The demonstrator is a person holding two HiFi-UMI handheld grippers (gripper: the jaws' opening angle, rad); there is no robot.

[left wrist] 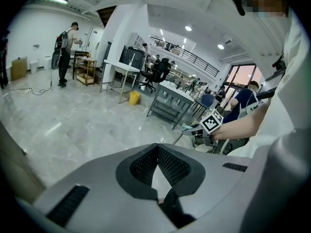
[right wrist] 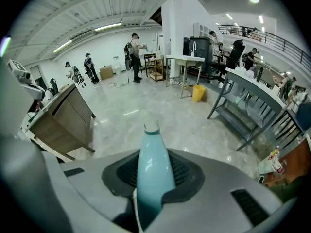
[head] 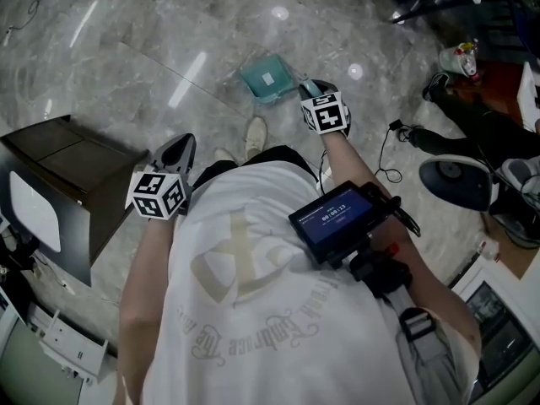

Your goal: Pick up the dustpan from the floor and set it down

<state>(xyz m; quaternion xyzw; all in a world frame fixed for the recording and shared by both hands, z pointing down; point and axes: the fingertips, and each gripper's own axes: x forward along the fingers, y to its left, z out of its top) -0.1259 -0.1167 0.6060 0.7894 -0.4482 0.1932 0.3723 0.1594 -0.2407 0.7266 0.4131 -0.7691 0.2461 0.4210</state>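
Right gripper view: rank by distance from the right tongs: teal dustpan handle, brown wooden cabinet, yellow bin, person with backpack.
1. Teal dustpan handle, gripped in the right tongs.
2. Brown wooden cabinet, left.
3. Yellow bin, centre-right.
4. Person with backpack, far back.

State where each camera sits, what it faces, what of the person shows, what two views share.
Head view: on head, facing down at dustpan; shirt, arms, left claw, right claw.
Left gripper view: on left claw, facing hall; right arm.
Right gripper view: on right claw, along dustpan handle; claw only.
Shared: dustpan, head and right gripper views.
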